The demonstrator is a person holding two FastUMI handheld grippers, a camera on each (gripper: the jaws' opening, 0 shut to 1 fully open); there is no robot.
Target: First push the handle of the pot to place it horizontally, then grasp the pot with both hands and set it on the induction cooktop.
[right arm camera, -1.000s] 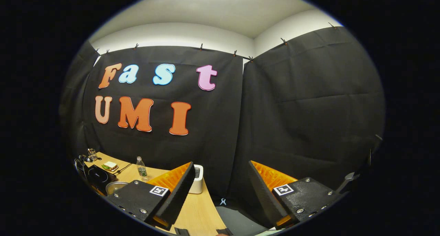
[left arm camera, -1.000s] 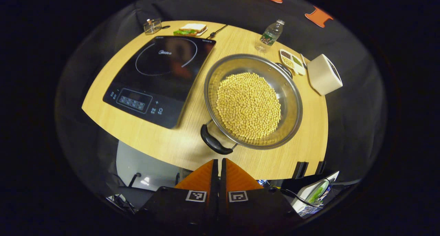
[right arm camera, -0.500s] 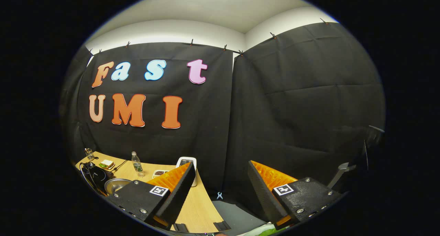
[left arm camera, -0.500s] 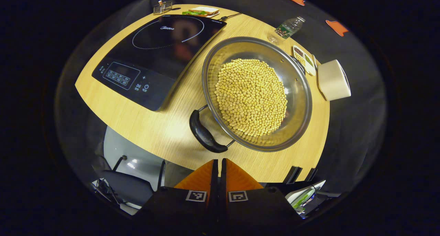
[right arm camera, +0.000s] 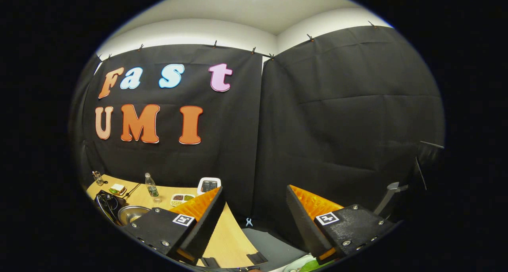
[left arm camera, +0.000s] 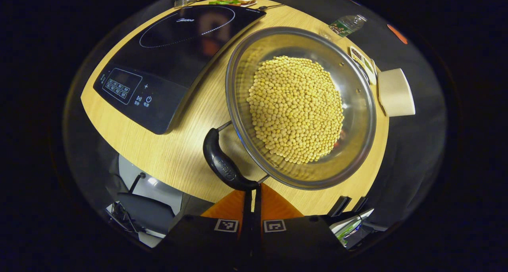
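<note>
Wooden table point(left arm camera: 174, 153) carrying an induction cooktop point(left arm camera: 166, 62) at left and a pot point(left arm camera: 301, 105) of yellow beans at right.
On the pot's near-left side, its handle point(left arm camera: 222, 165) meets the clenched left gripper point(left arm camera: 253, 192) at the tips. Right gripper point(right arm camera: 254, 208) hangs released off the table's right end.
</note>
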